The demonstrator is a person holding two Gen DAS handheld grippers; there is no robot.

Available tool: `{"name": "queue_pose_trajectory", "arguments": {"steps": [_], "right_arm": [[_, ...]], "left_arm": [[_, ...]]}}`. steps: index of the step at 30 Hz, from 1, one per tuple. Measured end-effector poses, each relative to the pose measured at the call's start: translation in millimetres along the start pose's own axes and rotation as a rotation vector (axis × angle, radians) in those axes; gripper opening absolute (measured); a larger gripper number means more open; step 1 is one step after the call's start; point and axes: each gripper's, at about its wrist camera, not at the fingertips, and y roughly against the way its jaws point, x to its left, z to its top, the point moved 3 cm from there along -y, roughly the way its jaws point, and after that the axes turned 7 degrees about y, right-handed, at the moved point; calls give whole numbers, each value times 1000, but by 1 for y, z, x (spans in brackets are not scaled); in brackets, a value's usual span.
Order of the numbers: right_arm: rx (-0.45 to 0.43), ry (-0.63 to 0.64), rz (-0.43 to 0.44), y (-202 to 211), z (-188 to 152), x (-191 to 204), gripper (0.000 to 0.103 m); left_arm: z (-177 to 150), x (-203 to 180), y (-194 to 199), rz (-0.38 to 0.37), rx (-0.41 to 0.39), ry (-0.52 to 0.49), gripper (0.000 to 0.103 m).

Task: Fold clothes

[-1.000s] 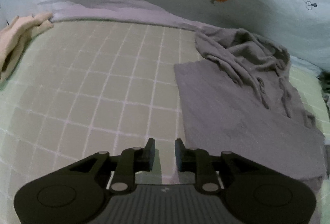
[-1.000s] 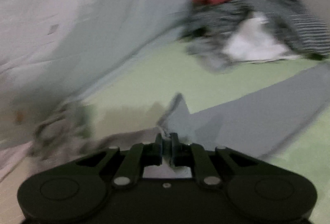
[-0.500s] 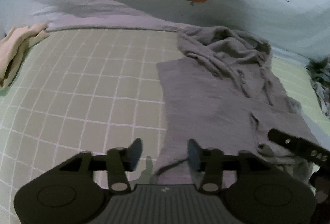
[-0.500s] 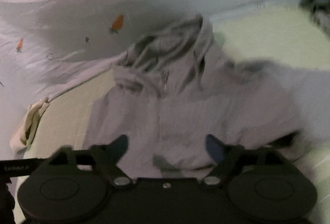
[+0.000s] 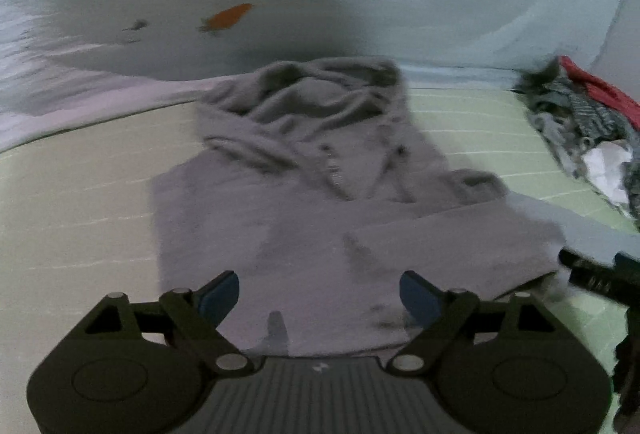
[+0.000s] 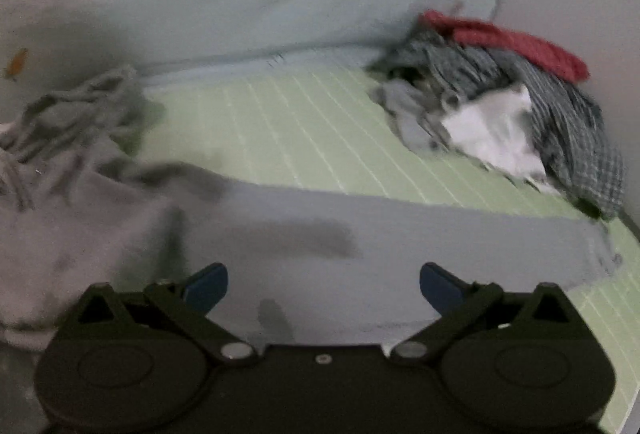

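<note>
A grey hoodie (image 5: 320, 202) lies flat on the green checked bed sheet (image 5: 72, 194), its hood bunched at the far end. My left gripper (image 5: 319, 296) hovers open over the hoodie's lower body, holding nothing. Part of the other gripper shows at the right edge of the left wrist view, by the hoodie's side. In the right wrist view the hoodie's sleeve (image 6: 400, 230) stretches out to the right across the sheet (image 6: 312, 122). My right gripper (image 6: 323, 284) stands open above that sleeve, empty. The hoodie's body and hood (image 6: 68, 138) lie to its left.
A heap of unfolded clothes (image 6: 512, 102), checked, white and red, sits at the far right corner of the bed (image 5: 592, 122). A pale blue quilt with carrot prints (image 5: 228, 16) rises behind the hoodie.
My right gripper let go of the grey fabric and opened wide, then swung right toward the sleeve. My left gripper opened wider and moved right, from the bare sheet to over the hoodie.
</note>
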Motion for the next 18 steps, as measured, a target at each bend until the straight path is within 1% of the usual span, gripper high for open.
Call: {"name": "queue_pose_trajectory", "arguments": {"steps": [2,3,5,7,9,13,15,16,17,18], "right_arm": [[23,-3,-6,-9,-6,-10,103],[37,-1,-8,-16,-8,-14,103],[67,9,-9,-27,-14,-18,103],[86,15,2,-35,-19,-19,103],[69,-10,47,-35,-21,-23,103],[63,-90,116,-41,-25,-31,103],[43,-86,120,-41,-26,-30,103],[34,-78,119,-40,-27,-28,103],[26,-82,119,-40,-28,-28,103],[19,-85,119,-41,-28,-28,103]], "left_arm": [[2,-13,-9,-10,7,-16,73],[3,-20,-14,-16,10,-24,71],[5,-33,-23,-26,16,-39,61],[6,-46,-32,-36,23,-55,60],[8,-60,-41,-47,30,-71,60],[4,-60,-52,-23,38,-62,59],[1,-59,-57,-10,41,-56,45],[0,-59,-59,-4,43,-53,31],[-1,-59,-62,3,45,-50,14],[-2,-59,-62,3,45,-51,9]]}}
